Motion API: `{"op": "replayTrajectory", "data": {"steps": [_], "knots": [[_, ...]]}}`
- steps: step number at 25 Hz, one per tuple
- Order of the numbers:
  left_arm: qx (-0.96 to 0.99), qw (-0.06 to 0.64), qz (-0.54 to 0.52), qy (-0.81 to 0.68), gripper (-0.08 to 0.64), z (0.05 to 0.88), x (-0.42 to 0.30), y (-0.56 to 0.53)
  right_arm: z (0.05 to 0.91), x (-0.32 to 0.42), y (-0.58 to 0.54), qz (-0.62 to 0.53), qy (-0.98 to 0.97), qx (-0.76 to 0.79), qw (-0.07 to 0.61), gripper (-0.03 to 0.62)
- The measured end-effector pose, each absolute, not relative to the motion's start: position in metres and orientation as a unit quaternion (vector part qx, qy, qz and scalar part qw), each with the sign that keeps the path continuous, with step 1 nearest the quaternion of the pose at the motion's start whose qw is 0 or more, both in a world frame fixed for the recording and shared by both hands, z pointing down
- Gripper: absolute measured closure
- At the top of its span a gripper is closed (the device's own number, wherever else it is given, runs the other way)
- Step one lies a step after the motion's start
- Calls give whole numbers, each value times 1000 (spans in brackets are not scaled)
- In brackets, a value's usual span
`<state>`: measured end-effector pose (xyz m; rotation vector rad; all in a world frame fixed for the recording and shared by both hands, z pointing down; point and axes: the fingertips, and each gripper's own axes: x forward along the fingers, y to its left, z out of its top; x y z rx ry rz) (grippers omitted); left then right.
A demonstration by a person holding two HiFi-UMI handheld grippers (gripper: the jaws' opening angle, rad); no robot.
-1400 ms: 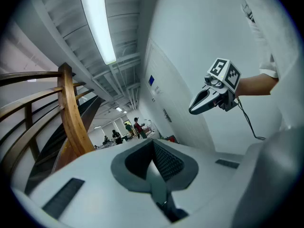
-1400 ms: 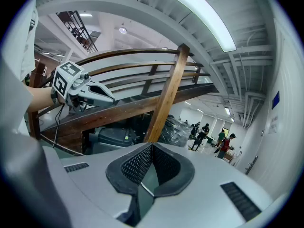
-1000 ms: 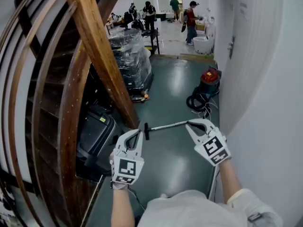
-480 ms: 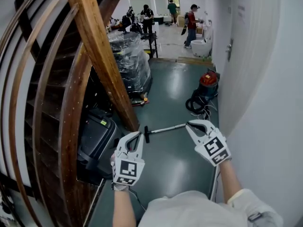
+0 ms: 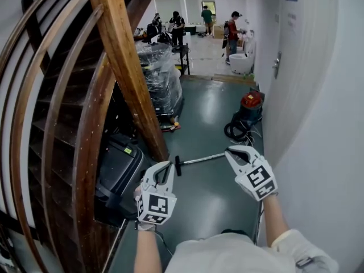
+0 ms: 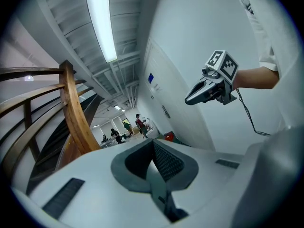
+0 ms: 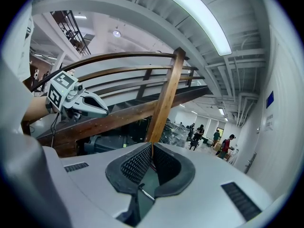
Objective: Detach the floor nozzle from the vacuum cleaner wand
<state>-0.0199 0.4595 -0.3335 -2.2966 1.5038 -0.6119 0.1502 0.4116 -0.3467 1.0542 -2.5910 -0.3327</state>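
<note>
Both were closed and empty: left tool (image 5: 164,166), right tool (image 5: 230,150). The wand (image 5: 200,159) looked stiff and slick, the nozzle (image 5: 177,165) light plastic. Best hold was probably wand near joint, nozzle neck.

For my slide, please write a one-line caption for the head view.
Left gripper and right gripper, both shut and empty, point toward the wand and floor nozzle lying on the floor.

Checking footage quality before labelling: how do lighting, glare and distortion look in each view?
Head view: fisheye bends the wooden stair rails into arcs, and the green floor carries a soft sheen. Left gripper view: the ceiling lamp blows out white, with black vignetted corners. Right gripper view: its ceiling lamp likewise, with dark corners.
</note>
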Motion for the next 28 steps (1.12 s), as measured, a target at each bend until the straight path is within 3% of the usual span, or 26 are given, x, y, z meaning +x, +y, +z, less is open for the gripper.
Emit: {"op": "replayTrajectory", "data": {"steps": [11,28], "knots": [[-809,143,-218,526,560,-314,-42,425,-338,144,381,-103,-904,378,172,561],[-807,136,-206,536,560,-318,-28,257,-346,143,215,-128,-913,352,164,561]]}}
